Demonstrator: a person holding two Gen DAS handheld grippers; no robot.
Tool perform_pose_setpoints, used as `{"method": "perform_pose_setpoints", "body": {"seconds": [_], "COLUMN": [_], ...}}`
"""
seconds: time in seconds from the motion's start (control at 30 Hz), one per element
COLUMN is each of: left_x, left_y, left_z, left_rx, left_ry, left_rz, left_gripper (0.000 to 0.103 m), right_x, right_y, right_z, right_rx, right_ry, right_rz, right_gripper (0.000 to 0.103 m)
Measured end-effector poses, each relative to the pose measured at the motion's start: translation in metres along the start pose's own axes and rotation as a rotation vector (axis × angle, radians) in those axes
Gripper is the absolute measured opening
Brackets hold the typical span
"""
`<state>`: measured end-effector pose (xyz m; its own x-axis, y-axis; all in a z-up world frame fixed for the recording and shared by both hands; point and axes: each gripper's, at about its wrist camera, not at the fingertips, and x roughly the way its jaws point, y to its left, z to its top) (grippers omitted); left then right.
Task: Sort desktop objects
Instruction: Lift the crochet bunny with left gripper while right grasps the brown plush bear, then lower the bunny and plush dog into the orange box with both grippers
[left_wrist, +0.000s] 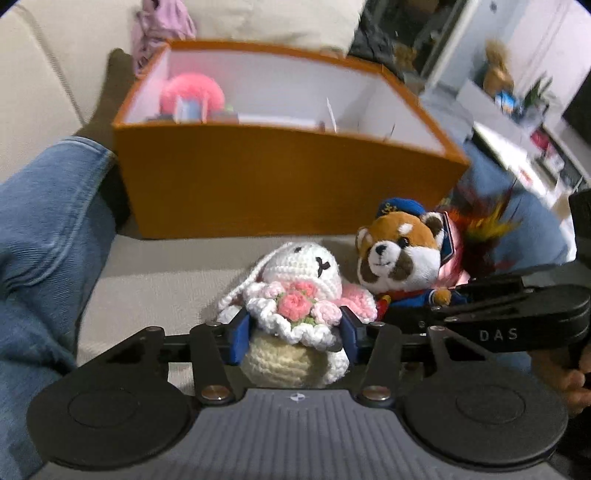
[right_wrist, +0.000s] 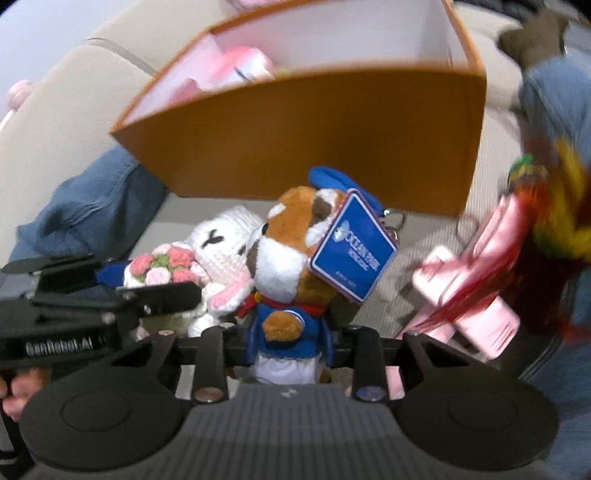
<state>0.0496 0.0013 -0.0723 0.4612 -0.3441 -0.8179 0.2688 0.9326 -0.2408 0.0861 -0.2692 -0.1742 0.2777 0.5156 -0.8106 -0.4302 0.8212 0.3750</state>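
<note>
Left gripper (left_wrist: 295, 332): jaws clamped on the crochet bunny (left_wrist: 295, 295). Right gripper (right_wrist: 288, 343): jaws clamped on the panda plush (right_wrist: 291, 266), at the bunny's 3 o'clock. Orange box (left_wrist: 280, 184) at 12 o'clock.

I'm looking into a home living room. A beige sofa (left_wrist: 44, 66) with cushions fills the view, and an orange box (left_wrist: 280, 184) sits on its seat. To the right stand a white cabinet (left_wrist: 517, 140) with ornaments and a dark screen (left_wrist: 580, 110). Soft toys (left_wrist: 399, 254) lie about.
</note>
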Motion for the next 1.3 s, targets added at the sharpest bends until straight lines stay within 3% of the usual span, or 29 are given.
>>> {"method": "perform_pose_setpoints", "body": {"seconds": [0.27,0.4,0.53,0.63,0.8,0.9,1.03,1.3], "left_x": [-0.075,-0.099,-0.097,-0.072,-0.006,0.035,0.07,0.113], "left_y": [0.002,-0.001,-0.007,-0.006,0.006,0.025,0.046,0.053], "left_z": [0.021,0.054,0.103,0.145,0.193,0.201,0.201,0.202], "left_rx": [-0.114,-0.167,-0.232,-0.276,-0.301,-0.342,-0.378,-0.397], "left_ry": [-0.2,-0.3,-0.372,-0.355,-0.278,-0.202,-0.157,-0.063], "left_rz": [-0.112,-0.185,-0.211,-0.263,-0.187,-0.153,-0.105,-0.059], "left_gripper": [0.056,0.056,0.056,0.056,0.056,0.056,0.056,0.056], "right_x": [-0.073,-0.115,-0.14,-0.136,-0.093,-0.053,-0.008,0.05], "right_y": [0.018,0.011,0.011,0.002,-0.024,-0.038,-0.047,-0.059], "right_z": [0.027,0.054,0.091,0.131,0.183,0.203,0.226,0.236], "right_rx": [-0.118,-0.13,-0.189,-0.202,-0.186,-0.19,-0.188,-0.181], "right_ry": [-0.136,-0.16,-0.191,-0.153,-0.073,-0.023,0.036,0.184], "right_rz": [0.028,0.05,0.002,-0.005,-0.044,-0.029,-0.005,-0.071], "right_gripper": [0.034,0.034,0.034,0.034,0.034,0.034,0.034,0.034]}}
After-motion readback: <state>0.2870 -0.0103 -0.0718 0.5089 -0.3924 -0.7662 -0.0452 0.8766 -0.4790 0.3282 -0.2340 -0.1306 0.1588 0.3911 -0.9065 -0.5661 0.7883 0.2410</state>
